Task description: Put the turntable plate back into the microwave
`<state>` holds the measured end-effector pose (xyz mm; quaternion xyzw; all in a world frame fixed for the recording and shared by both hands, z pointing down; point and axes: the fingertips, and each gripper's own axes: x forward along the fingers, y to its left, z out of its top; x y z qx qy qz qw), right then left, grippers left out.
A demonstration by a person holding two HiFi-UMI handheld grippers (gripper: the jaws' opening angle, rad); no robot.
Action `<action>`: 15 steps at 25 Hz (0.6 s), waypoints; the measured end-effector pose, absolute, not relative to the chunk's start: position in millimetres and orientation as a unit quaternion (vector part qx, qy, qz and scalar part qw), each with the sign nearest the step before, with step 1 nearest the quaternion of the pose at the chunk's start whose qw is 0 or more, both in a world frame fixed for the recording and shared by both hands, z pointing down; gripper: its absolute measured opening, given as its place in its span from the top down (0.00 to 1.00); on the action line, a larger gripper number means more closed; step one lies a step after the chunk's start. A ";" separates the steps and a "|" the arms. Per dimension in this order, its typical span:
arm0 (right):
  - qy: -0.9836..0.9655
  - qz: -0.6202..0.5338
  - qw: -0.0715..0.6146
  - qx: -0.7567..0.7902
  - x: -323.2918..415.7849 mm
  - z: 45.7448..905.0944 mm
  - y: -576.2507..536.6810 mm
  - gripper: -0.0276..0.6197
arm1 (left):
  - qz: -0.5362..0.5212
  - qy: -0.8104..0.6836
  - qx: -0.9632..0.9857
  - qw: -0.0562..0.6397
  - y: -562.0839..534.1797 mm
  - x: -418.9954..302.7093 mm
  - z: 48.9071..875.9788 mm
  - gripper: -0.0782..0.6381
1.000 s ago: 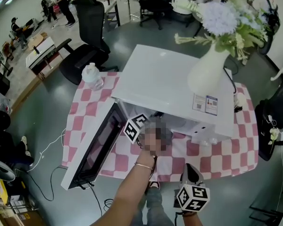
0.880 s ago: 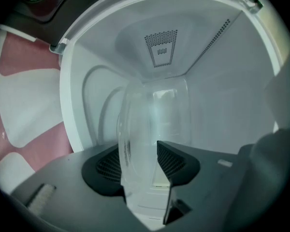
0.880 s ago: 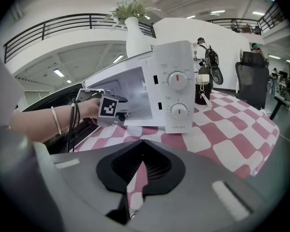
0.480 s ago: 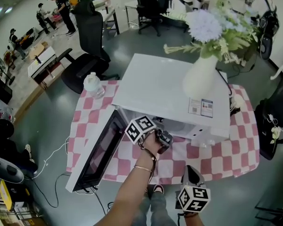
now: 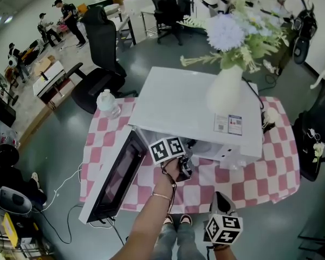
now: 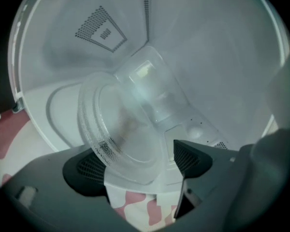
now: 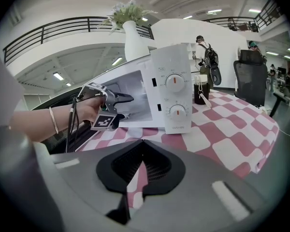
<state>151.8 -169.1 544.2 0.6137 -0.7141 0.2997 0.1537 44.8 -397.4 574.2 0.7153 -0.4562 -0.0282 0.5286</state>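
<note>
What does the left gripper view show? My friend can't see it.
A clear glass plate sits tilted inside the white microwave. Its lower edge is between the jaws of the left gripper, which have just been opening and now stand apart. Pink checked cloth shows below.

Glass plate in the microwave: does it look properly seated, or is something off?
The clear glass turntable plate looks askew: it leans steeply inside the white microwave, lower rim near the cavity's front edge, not lying flat on the cavity floor.
</note>
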 end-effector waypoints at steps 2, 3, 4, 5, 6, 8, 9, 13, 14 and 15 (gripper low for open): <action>-0.715 0.300 0.154 0.613 150.7 543.9 -168.7 0.94 | 0.007 -0.444 0.735 0.513 -393.4 49.8 576.1 0.31; -0.715 0.300 0.153 0.613 149.9 543.7 -168.6 0.94 | 0.024 -0.440 0.742 0.505 -391.4 51.4 577.3 0.31; -0.716 0.299 0.153 0.612 149.0 543.2 -168.7 0.94 | 0.041 -0.438 0.749 0.496 -389.6 52.0 578.6 0.30; -0.716 0.299 0.153 0.612 148.3 542.8 -168.7 0.94 | 0.059 -0.438 0.755 0.484 -387.8 52.0 579.9 0.29; -0.717 0.298 0.154 0.611 147.9 542.4 -168.6 0.94 | 0.075 -0.438 0.762 0.472 -386.1 51.5 581.2 0.29; -0.716 0.299 0.155 0.611 148.2 542.5 -167.6 0.94 | 0.094 -0.436 0.772 0.454 -383.1 50.9 582.6 0.29; -0.716 0.299 0.156 0.611 148.4 542.9 -166.9 0.94 | 0.097 -0.434 0.774 0.450 -382.3 50.7 582.8 0.29; -0.716 0.299 0.156 0.611 146.4 542.9 -165.2 0.94 | 0.116 -0.443 0.777 0.432 -380.2 45.6 584.5 0.29; -0.717 0.298 0.156 0.611 145.9 542.6 -165.0 0.94 | 0.124 -0.447 0.778 0.424 -379.4 44.2 585.1 0.29; -0.717 0.298 0.156 0.611 145.7 542.6 -164.8 0.94 | 0.131 -0.449 0.779 0.418 -378.4 43.4 585.6 0.29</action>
